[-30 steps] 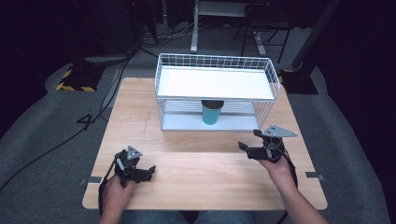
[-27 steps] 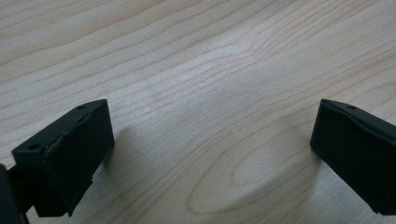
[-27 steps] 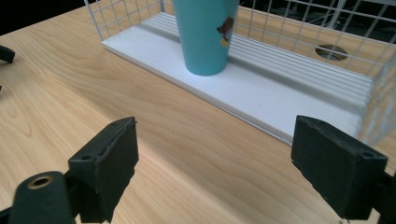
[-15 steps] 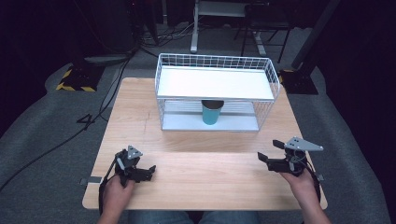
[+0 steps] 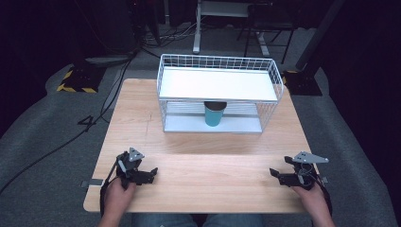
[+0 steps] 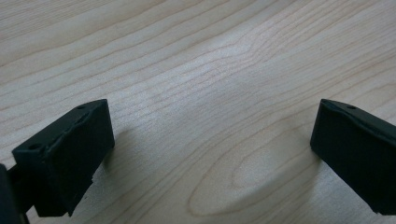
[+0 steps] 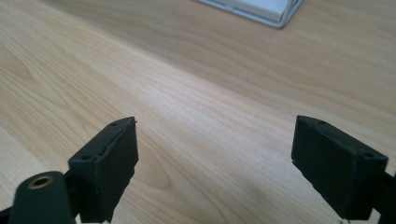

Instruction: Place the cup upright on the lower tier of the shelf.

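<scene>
Light wood tabletop, rectangular, occupying the centre of the high view, grain visible, standing on grey carpeted floor. White wire basket rack, two-tiered, in the upper centre of the high view toward the far edge of the tabletop; its upper level carries a flat white panel, its lower level a pale shelf. Teal cup, upright with a dark rim, on the lower shelf under the white panel, roughly centred in the rack's open front. Left gripper, lower left of the high view, held in the person's left hand near the near edge of the tabletop, grey three-cornered plate on top; in the left gripper view its two black fingers stand wide apart at the lower left and right corners of the frame, bare wood between them, holding nothing. Right gripper, lower right of the high view, held in the person's right hand near the near right corner, likewise topped by a grey plate; in the right gripper view its black fingers are spread wide over bare wood, nothing between them, with a corner of the white rack at the upper right of that frame. Both grippers well apart from the rack and from each other. Black cables cross the floor at the left of the high view; a yellow-and-black striped object lies at the upper left.
</scene>
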The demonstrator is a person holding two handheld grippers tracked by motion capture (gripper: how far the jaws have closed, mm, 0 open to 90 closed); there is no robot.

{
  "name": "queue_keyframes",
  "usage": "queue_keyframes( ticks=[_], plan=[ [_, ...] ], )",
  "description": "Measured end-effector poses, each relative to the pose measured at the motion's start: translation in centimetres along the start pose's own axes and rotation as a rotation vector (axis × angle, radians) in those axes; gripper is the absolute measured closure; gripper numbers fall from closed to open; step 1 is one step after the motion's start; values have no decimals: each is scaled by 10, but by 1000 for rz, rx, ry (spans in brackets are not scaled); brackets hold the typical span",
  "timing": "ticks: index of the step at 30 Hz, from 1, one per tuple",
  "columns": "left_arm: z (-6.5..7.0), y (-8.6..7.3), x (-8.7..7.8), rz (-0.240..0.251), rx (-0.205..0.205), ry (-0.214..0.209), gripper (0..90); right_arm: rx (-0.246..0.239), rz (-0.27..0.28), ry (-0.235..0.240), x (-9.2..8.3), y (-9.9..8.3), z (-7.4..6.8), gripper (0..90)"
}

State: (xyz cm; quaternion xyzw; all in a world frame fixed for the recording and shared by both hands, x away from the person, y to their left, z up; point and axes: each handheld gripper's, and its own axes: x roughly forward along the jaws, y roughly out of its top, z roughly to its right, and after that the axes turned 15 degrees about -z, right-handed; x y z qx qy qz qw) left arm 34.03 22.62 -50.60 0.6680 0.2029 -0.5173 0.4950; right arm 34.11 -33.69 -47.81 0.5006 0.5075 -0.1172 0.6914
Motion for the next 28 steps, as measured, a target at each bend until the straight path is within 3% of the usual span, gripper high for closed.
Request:
queue_keyframes(
  ticks=[13, 18, 28],
  plan=[
    [0, 0, 0, -2, 1, -2, 1, -3, -89, -33, 21, -7, 0, 149],
    [0, 0, 0, -2, 1, -2, 1, -4, -57, -30, 26, -9, -1, 97],
    [0, 0, 0, 0, 0, 0, 1, 8, -66, -33, 27, -9, 0, 62]
  ],
)
